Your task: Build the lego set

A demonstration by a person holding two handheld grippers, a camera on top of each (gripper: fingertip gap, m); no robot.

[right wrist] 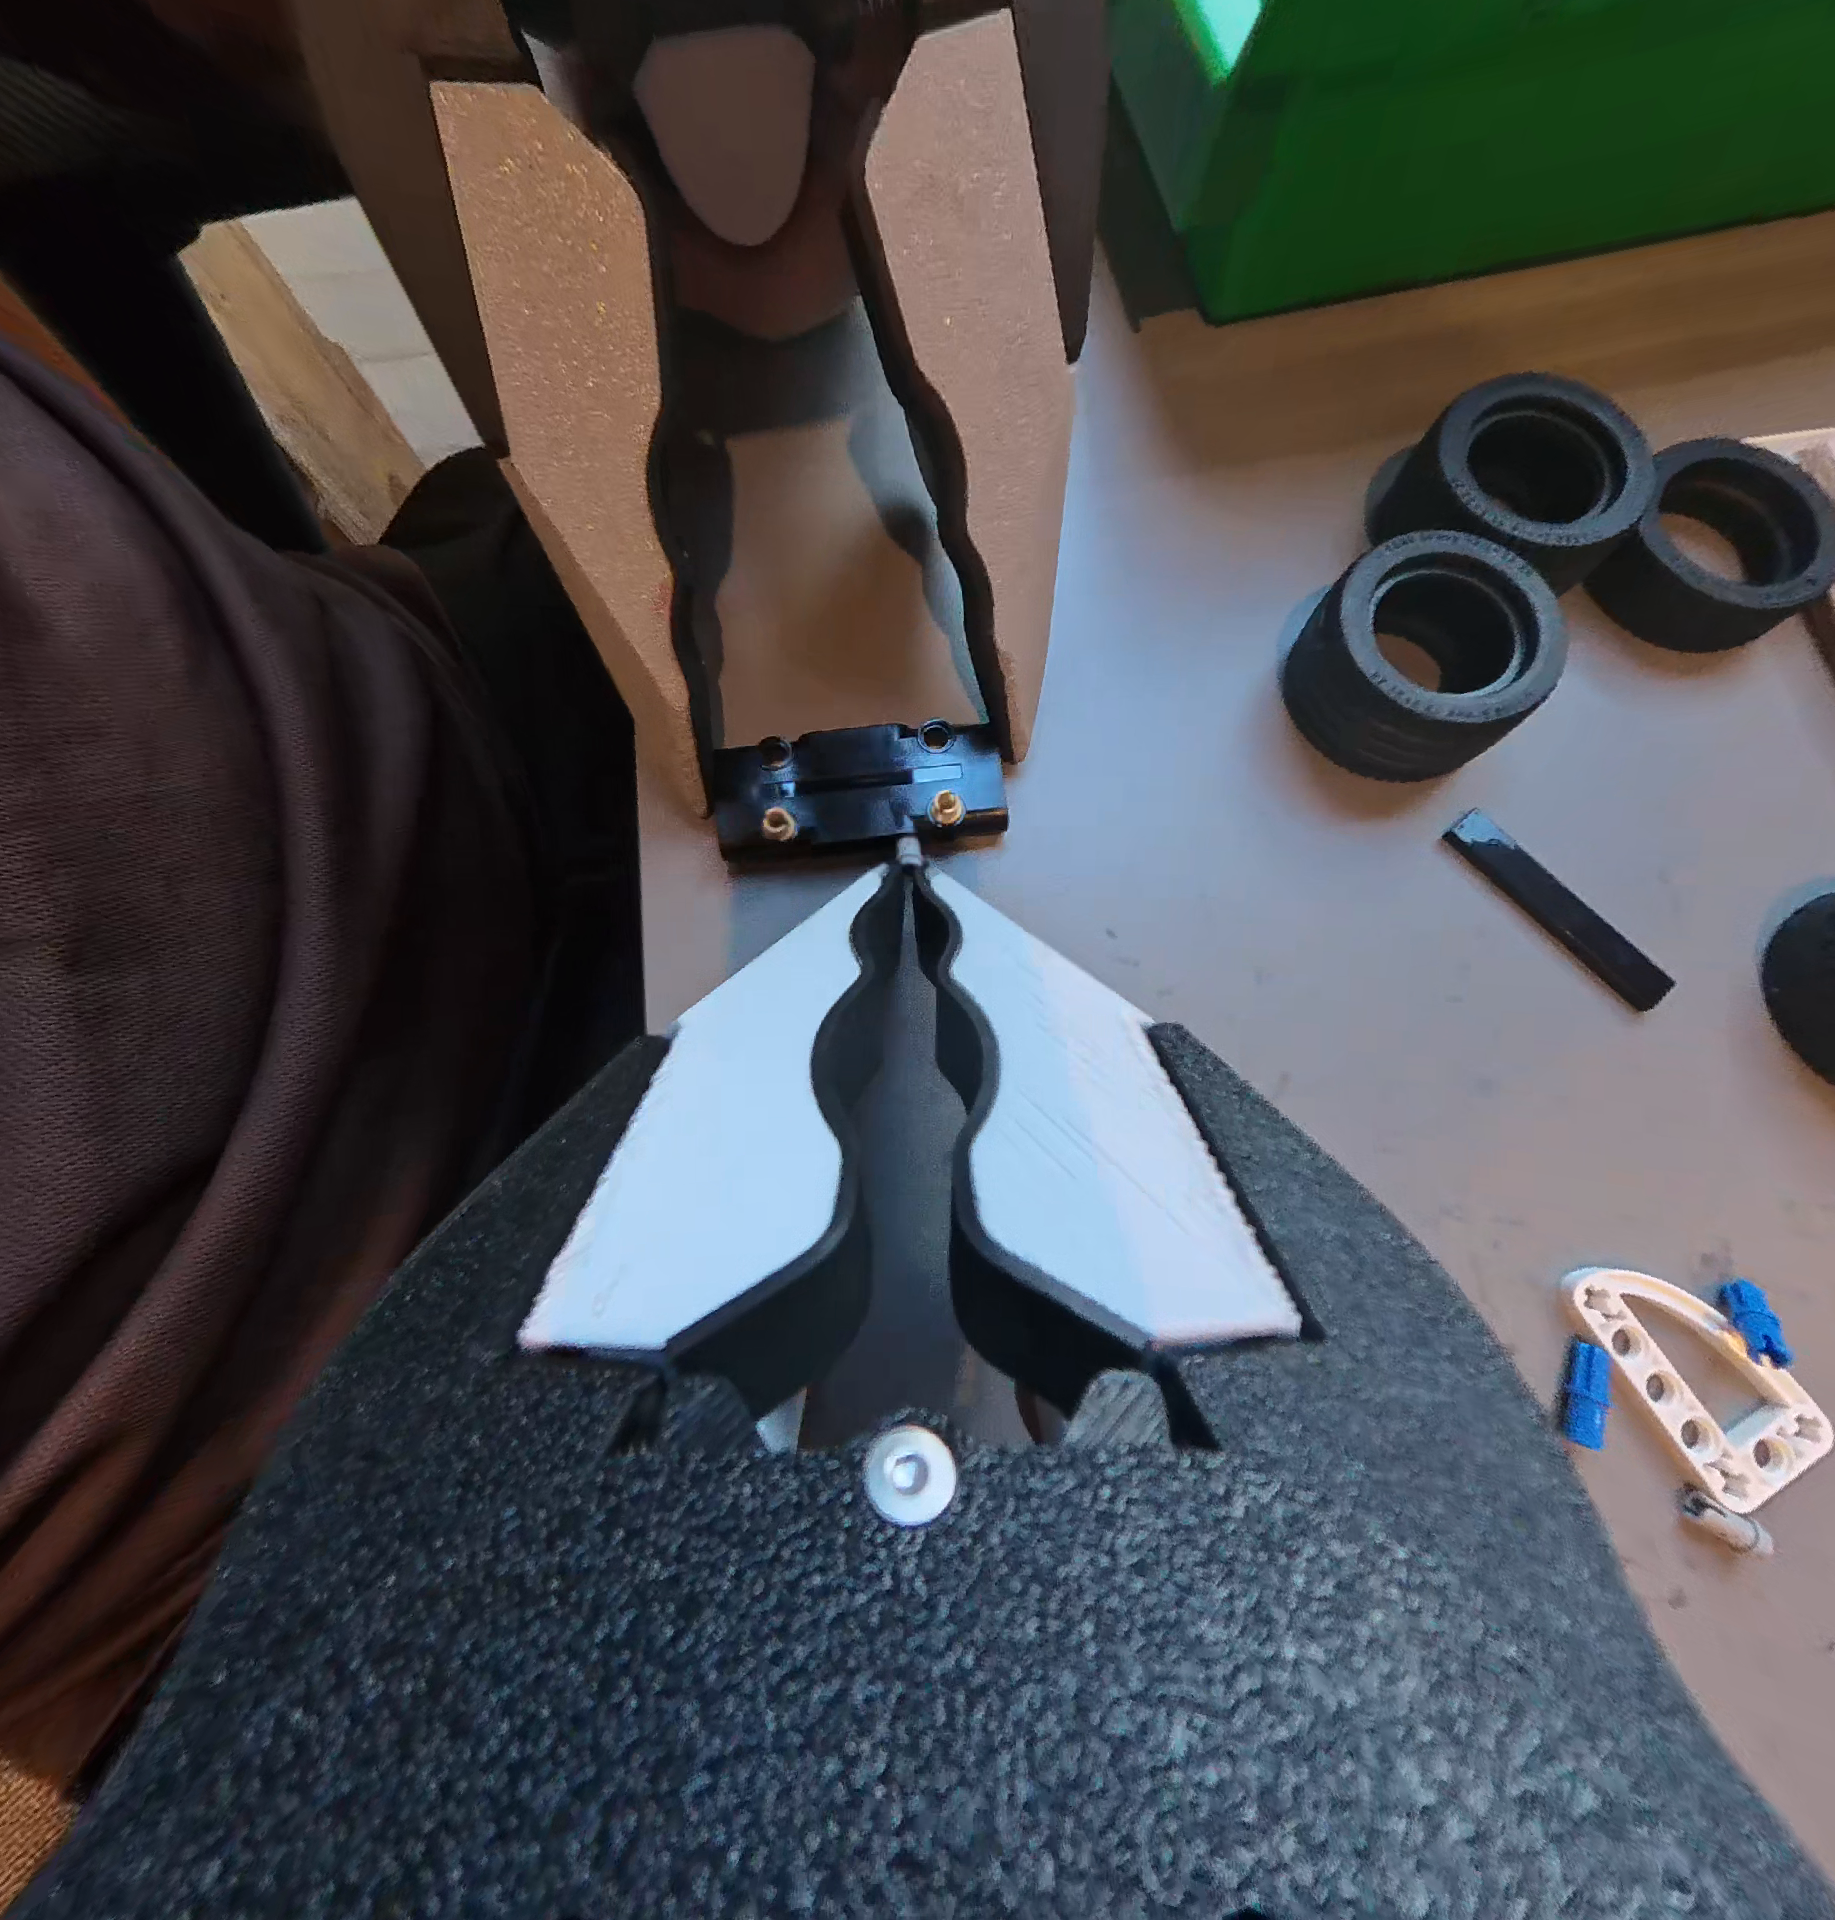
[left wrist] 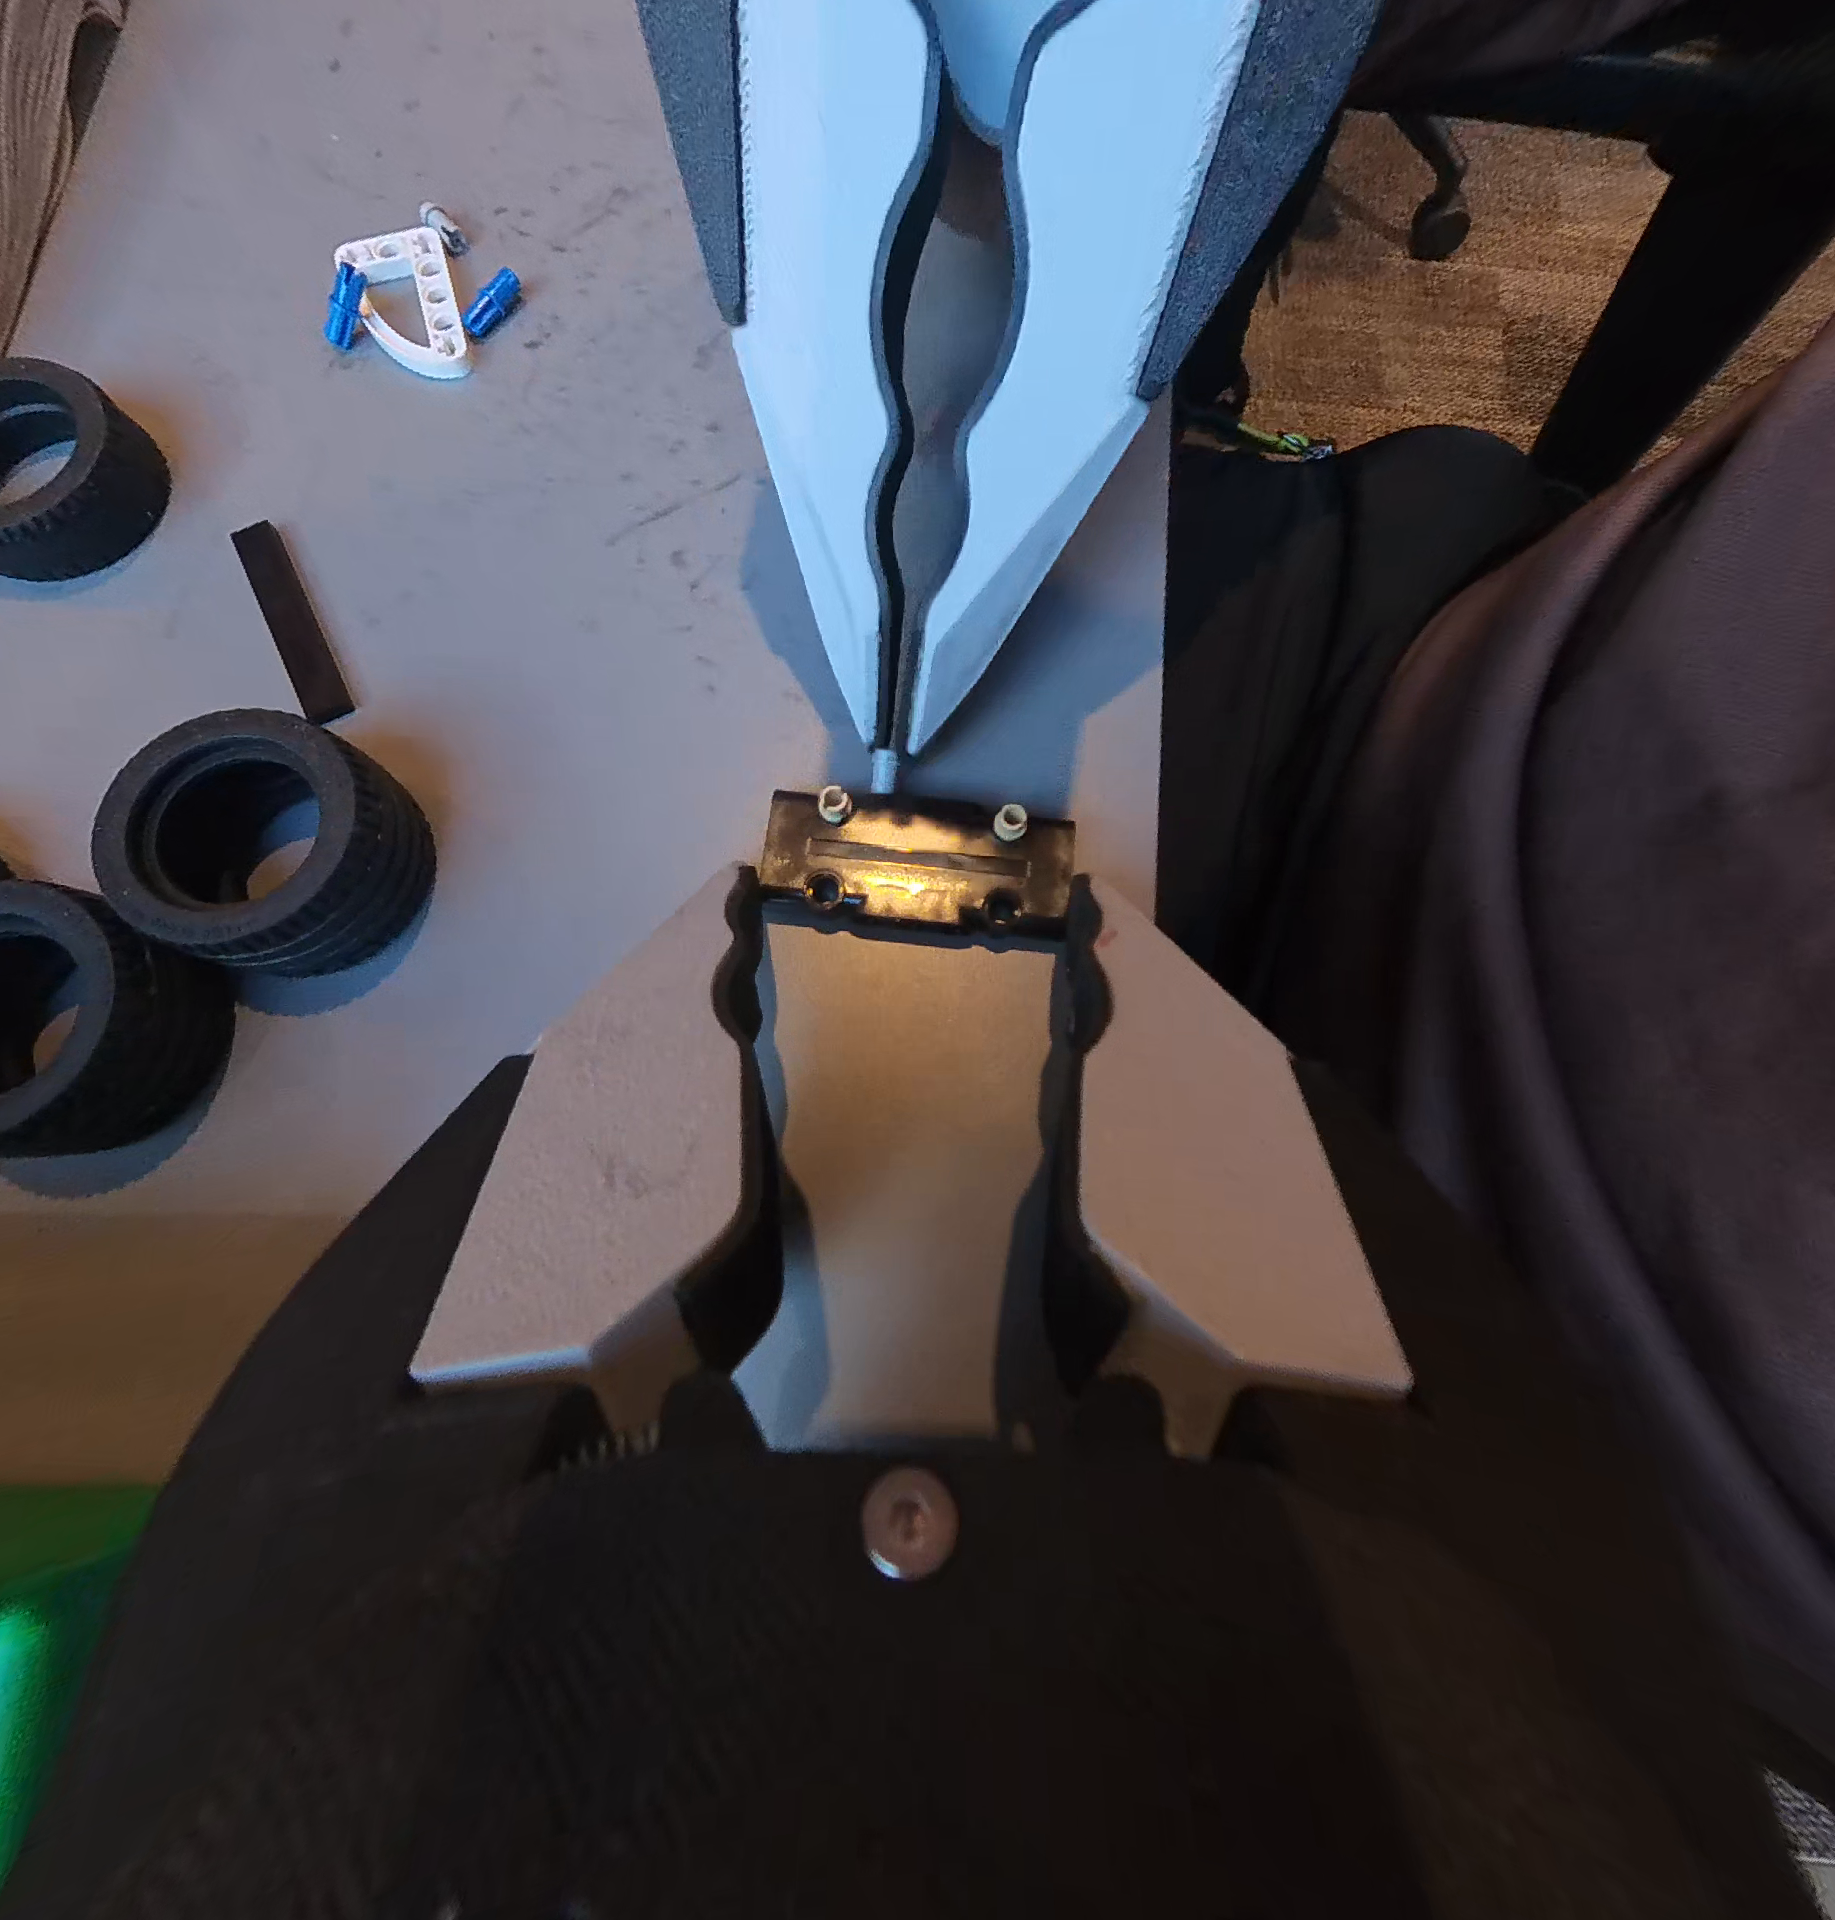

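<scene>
My left gripper [left wrist: 918, 894] is shut on a black Lego frame piece [left wrist: 918, 868] with two tan pins, held by its ends above the table's edge. The frame also shows in the right wrist view [right wrist: 859, 792], gripped by the left gripper [right wrist: 859, 764]. My right gripper [right wrist: 908, 864] is shut on a small grey pin [right wrist: 907, 847] whose tip touches the frame's near side. In the left wrist view the right gripper [left wrist: 892, 743] comes from above with the grey pin [left wrist: 885, 774] at the frame's far side.
On the grey table [left wrist: 539, 582] lie several black tyres [left wrist: 269, 842], [right wrist: 1427, 660], a flat black strip [left wrist: 292, 621], [right wrist: 1557, 909], a white curved beam [left wrist: 419, 301], [right wrist: 1702, 1387] with two blue pins [right wrist: 1588, 1392] and a small grey pin [right wrist: 1723, 1532]. A green box [right wrist: 1515, 145] stands behind. A person's dark clothing [right wrist: 217, 935] is beside the table edge. My left and right fingertips are right by each other.
</scene>
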